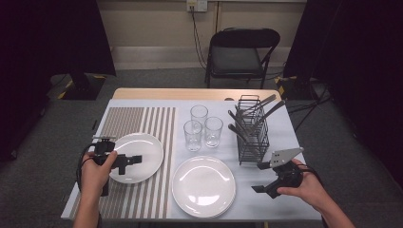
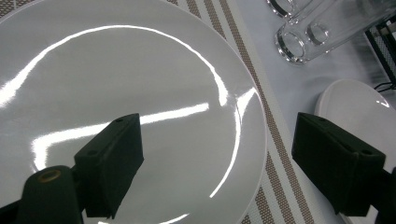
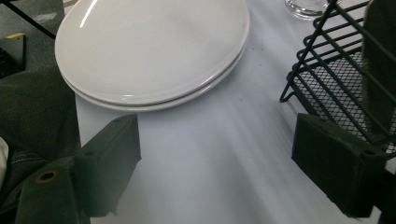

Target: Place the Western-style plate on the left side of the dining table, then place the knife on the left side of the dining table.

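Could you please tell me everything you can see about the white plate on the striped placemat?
The white plate is round, glossy and looks like glazed ceramic, with a shallow well and a broad rim that catches long streaks of light. It lies flat and empty on the striped placemat, at the table's left side. The left gripper hangs over it with its jaws open; one jaw is above the well, the other past the rim, and I cannot tell whether either touches it. A second stack of plates lies apart, to its right.

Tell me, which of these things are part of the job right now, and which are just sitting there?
In the job: left gripper, open over the plate on the striped mat.

Lying about: plate stack, three glasses, cutlery rack, chair; right gripper open, holding nothing.
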